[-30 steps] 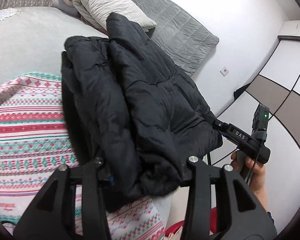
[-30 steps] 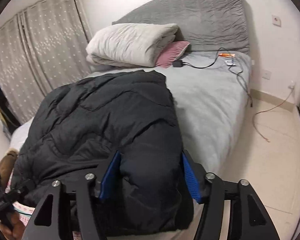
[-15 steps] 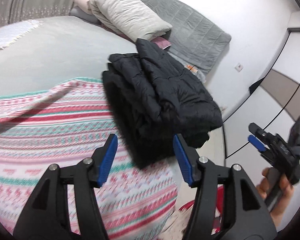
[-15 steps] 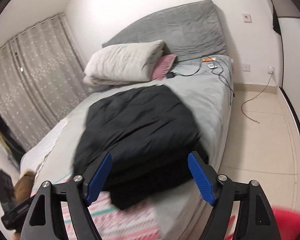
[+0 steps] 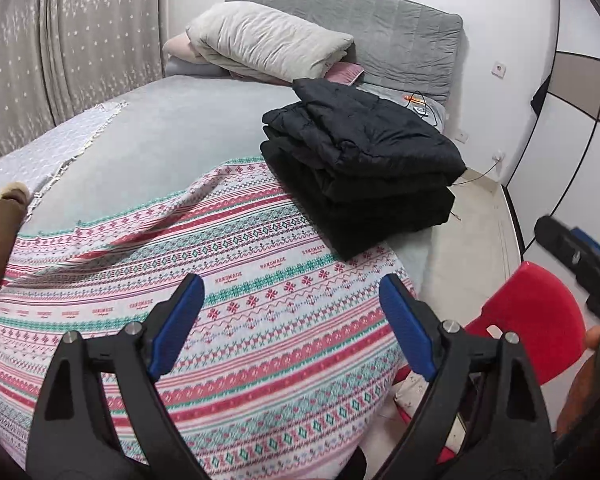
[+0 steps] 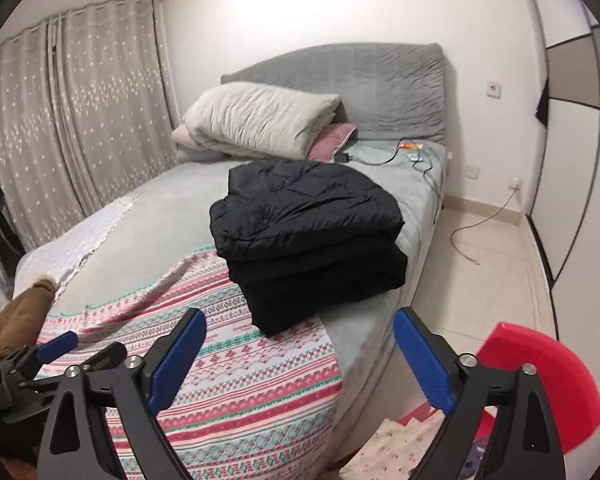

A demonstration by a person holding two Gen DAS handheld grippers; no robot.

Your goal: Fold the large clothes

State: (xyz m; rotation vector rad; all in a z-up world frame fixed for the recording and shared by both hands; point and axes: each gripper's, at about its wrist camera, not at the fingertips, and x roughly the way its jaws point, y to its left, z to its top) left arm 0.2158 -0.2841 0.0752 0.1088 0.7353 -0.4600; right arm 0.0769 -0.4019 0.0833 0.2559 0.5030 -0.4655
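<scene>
The left gripper (image 5: 290, 312) is held level with its blue-padded jaws spread wide and nothing between them; the right gripper (image 6: 298, 350) is likewise wide open and empty, both pointing forward, side by side

White walls (image 6: 300, 4) and beige patterned curtains (image 6: 80, 120) surround a grey padded headboard (image 6: 380, 80) at twelve o'clock, above pale floor tiles (image 6: 480, 264).
</scene>
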